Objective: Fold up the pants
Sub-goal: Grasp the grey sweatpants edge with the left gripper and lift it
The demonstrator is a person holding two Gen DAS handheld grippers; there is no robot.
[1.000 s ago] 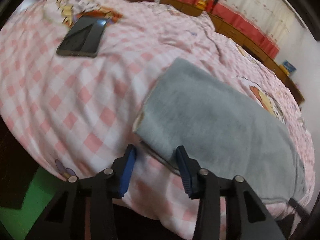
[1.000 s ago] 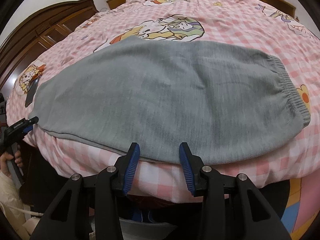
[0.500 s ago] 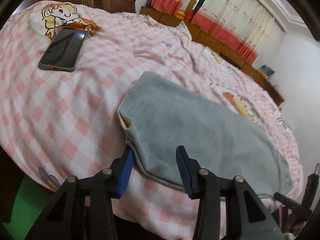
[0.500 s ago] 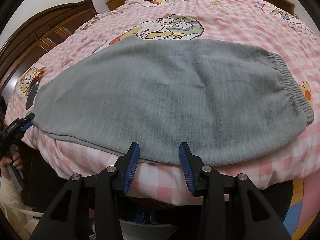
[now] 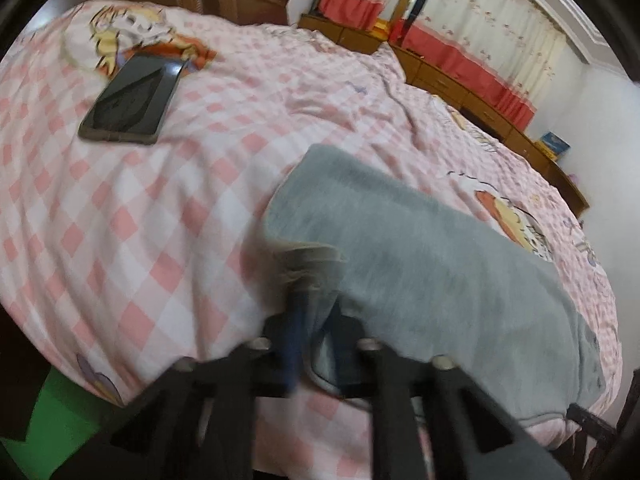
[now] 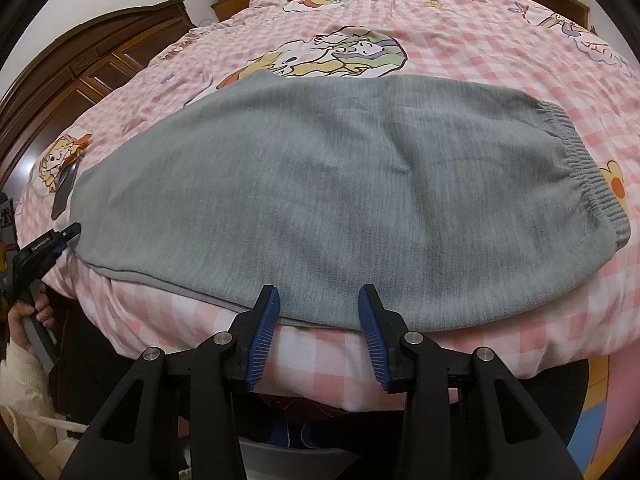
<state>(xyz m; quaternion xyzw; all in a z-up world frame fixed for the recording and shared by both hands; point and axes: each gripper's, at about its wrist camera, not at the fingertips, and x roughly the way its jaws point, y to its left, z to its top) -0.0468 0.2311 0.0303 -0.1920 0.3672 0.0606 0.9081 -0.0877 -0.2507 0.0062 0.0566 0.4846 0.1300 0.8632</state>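
While my left tongs (image 5: 310, 312) pinch the leg hem of the grey knit pants (image 6: 320, 196), my right tongs (image 6: 318, 322) gape wide at their near edge — soft, limp cloth spread across the bed (image 6: 480, 40), best gripped at hem and waistband (image 6: 588, 176).

Small white lettering runs along the black left gripper (image 6: 60, 240), too small to read; nothing else carries legible text.

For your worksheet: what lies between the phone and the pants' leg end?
Only bare checked bedsheet separates the phone from the pants, seen in the left wrist view.
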